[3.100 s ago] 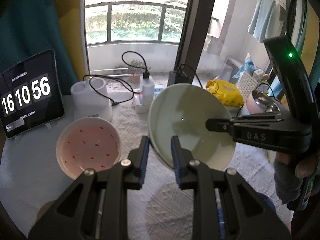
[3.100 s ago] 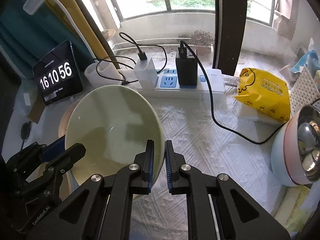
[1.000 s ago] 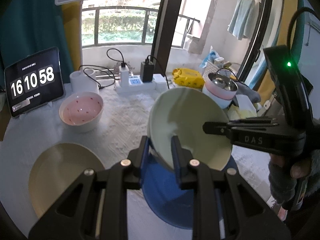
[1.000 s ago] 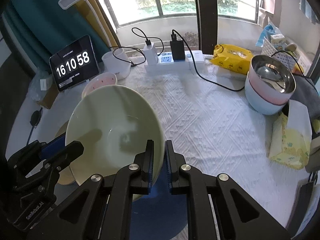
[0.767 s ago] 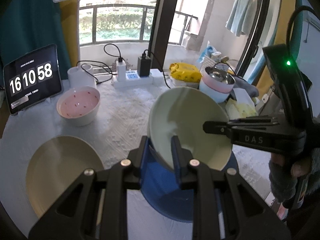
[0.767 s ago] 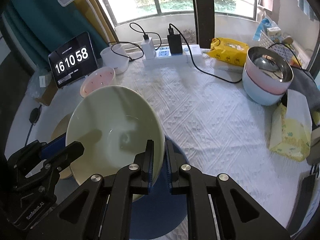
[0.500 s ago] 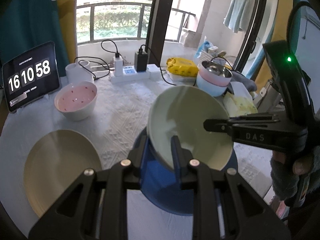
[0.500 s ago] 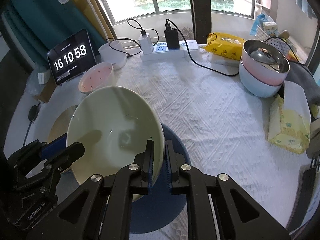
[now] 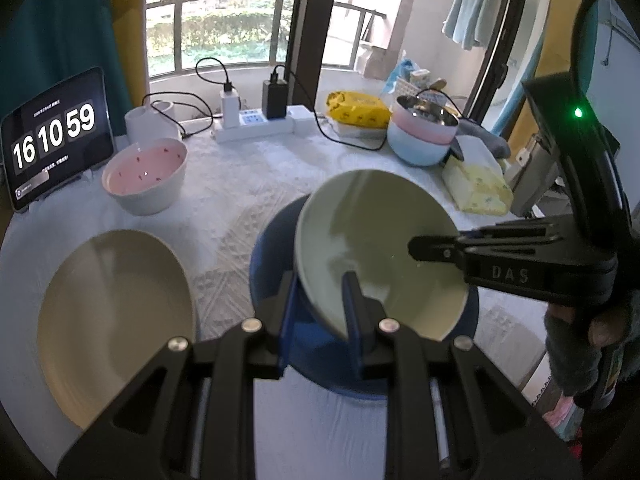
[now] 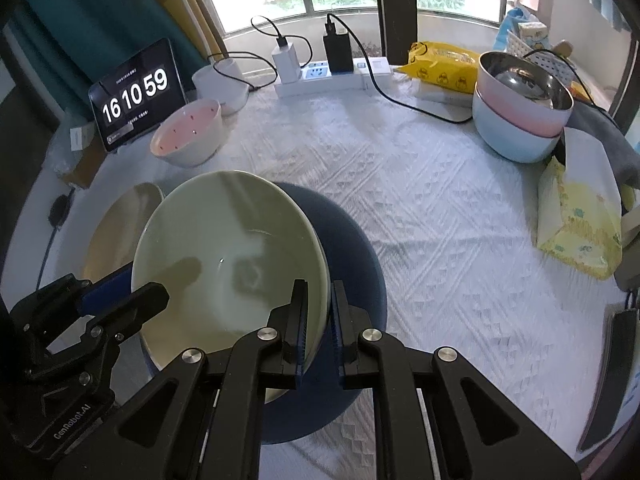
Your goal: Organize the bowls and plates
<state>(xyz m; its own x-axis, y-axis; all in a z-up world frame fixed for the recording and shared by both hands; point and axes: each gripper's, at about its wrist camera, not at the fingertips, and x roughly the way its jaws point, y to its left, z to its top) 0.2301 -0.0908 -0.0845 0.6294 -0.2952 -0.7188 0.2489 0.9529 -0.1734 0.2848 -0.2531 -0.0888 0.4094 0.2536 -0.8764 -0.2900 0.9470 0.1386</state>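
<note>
A pale green bowl (image 9: 380, 248) (image 10: 224, 256) hangs over a blue plate (image 9: 276, 248) (image 10: 352, 248) on the white tablecloth. My left gripper (image 9: 320, 304) (image 10: 120, 296) is shut on the bowl's left rim and my right gripper (image 10: 318, 316) (image 9: 424, 244) is shut on its right rim. A beige plate (image 9: 116, 316) (image 10: 116, 224) lies to the left of the blue plate. A pink-lined white bowl (image 9: 146, 174) (image 10: 188, 134) stands further back, by the tablet.
A tablet clock (image 9: 52, 140) leans at the back left. A power strip with chargers and cables (image 9: 260, 124) runs along the back. Stacked pink, blue and steel bowls (image 10: 520, 108), a yellow packet (image 10: 444, 64) and a tissue pack (image 10: 580, 208) crowd the right side.
Both grippers have carried the green bowl back toward the table's near side and lowered it over the blue plate. More of the beige plate has come into view.
</note>
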